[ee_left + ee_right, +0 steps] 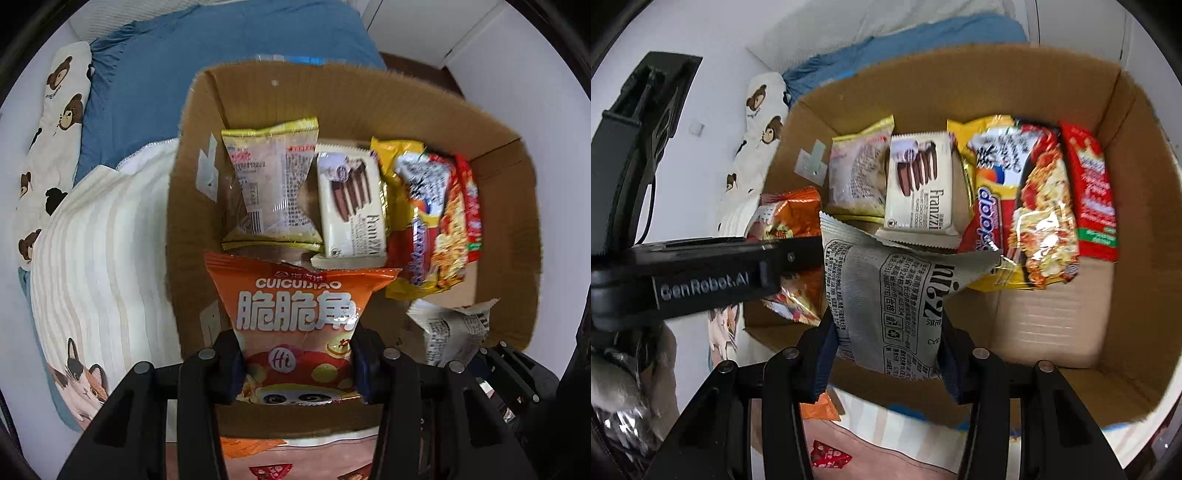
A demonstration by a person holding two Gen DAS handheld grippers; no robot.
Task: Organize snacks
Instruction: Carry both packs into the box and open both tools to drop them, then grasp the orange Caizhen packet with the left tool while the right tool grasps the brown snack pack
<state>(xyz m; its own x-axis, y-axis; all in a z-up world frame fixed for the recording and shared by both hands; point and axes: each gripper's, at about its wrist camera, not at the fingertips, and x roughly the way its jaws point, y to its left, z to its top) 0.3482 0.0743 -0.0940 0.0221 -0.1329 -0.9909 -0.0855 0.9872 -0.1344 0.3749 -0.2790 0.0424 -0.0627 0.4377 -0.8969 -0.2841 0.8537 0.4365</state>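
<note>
While both snacks hung over the cardboard box [517, 206], we had the left tongs [295, 369] clamped on the orange chip bag [295, 306] and the right tongs [886, 350] clamped on the grey newsprint-style packet [886, 295], with wafers [919, 184] and noodles [1027, 206] already lying inside.

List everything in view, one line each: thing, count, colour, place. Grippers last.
cardboard box: 1, brown, open, on the bed
yellow-edged clear packet: 1, box floor, far left of the row
Franzzi wafer pack: 1, cream with brown wafers, right of that packet
noodle packet: 1, yellow and red, right of the wafers
red packet: 1, red with green strip, rightmost in the row
orange snack bag: 1, over the box's near left, gripped
grey newsprint-style bag: 1, over the box's near side, gripped
bear-print pillow: 1, cream
blue bedding: 1
cat-print striped blanket: 1
left gripper: black, shut on orange bag
right gripper: black, shut on grey bag
</note>
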